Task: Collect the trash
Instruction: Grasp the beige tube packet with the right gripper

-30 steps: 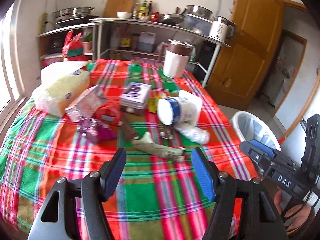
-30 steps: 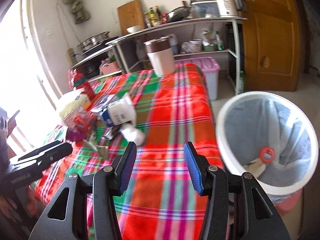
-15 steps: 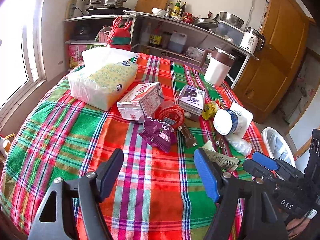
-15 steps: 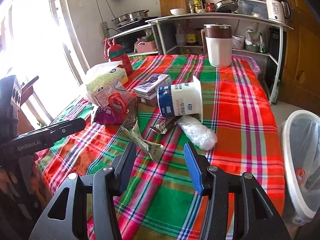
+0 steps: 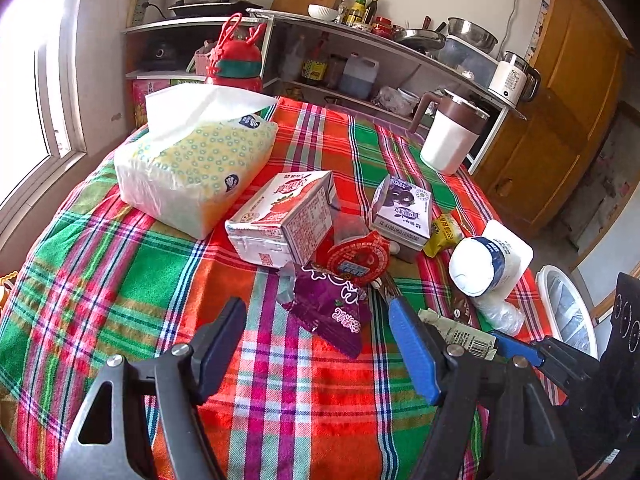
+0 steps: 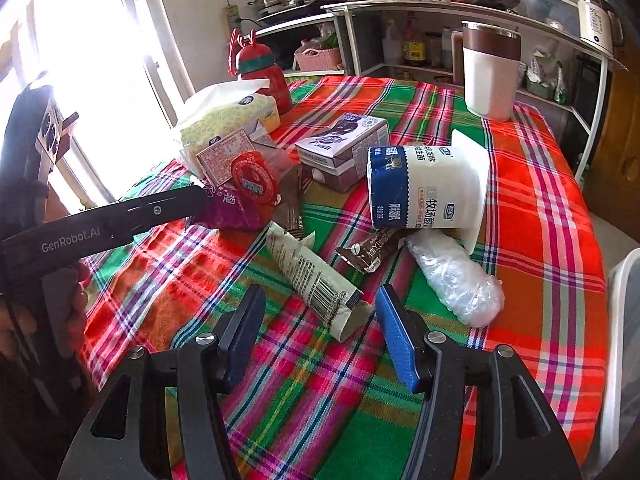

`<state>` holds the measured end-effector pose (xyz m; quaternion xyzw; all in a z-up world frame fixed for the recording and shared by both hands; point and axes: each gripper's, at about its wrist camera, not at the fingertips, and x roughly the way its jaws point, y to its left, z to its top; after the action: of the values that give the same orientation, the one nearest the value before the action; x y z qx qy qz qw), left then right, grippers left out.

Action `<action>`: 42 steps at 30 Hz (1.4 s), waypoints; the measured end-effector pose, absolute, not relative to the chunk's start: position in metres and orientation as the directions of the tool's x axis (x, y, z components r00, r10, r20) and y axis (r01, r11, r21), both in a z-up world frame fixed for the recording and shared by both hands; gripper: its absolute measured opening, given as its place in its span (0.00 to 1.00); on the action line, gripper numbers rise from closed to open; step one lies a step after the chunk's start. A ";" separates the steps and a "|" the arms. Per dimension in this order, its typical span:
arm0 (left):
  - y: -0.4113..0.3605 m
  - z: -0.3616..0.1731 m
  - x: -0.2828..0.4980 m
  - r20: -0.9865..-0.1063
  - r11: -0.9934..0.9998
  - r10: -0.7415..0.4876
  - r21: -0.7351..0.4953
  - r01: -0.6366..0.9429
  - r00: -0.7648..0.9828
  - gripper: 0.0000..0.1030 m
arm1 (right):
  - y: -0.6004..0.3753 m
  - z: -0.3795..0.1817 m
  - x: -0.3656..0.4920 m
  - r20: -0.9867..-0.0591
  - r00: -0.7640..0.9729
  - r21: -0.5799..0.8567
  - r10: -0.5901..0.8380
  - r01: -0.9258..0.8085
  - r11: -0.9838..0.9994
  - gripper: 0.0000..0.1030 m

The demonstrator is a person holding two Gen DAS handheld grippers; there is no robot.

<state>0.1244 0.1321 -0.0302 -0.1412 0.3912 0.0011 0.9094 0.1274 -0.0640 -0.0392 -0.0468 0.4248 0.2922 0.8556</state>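
Trash lies heaped on the plaid tablecloth (image 5: 120, 280). My left gripper (image 5: 316, 316) is open just short of a purple wrapper (image 5: 332, 312), with a red round lid (image 5: 358, 258) and a red-white carton (image 5: 288, 216) behind it. My right gripper (image 6: 320, 300) hovers with its jaws opening. The near end of a beige barcode wrapper (image 6: 308, 276) lies between them, untouched. Beyond lie a brown sachet (image 6: 372, 250), a clear plastic bag (image 6: 456, 284), a tipped blue-white yogurt tub (image 6: 428, 188) and a purple-white carton (image 6: 344, 146).
A white bin (image 5: 564, 312) stands off the table's right edge. A tissue pack (image 5: 192, 164), a red bottle (image 5: 236, 60) and a white jug (image 5: 452, 140) sit at the back. Kitchen shelves (image 5: 360, 36) run along the wall.
Both grippers have swung from the bin side toward the trash pile and dropped closer to it. The right jaws stand wider than before.
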 end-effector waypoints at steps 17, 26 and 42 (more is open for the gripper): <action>0.131 -0.041 0.142 -0.720 0.951 -0.121 -0.282 -0.130 0.683 0.66 | -0.057 -0.044 0.145 -0.788 0.441 0.167 0.430 -0.519 0.838 0.56; 0.129 -0.041 0.142 -0.722 0.952 -0.127 -0.281 -0.120 0.680 0.50 | -0.058 -0.044 0.142 -0.778 0.443 0.181 0.446 -0.522 0.834 0.34; 0.129 -0.039 0.125 -0.713 0.952 -0.118 -0.279 -0.125 0.692 0.40 | -0.070 -0.038 0.125 -0.737 0.482 0.216 0.474 -0.497 0.841 0.20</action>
<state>0.1253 0.1292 -0.0391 -0.1547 0.3927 0.0019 0.9066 0.1250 -0.0701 -0.0382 -0.0135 0.4234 0.2820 0.8608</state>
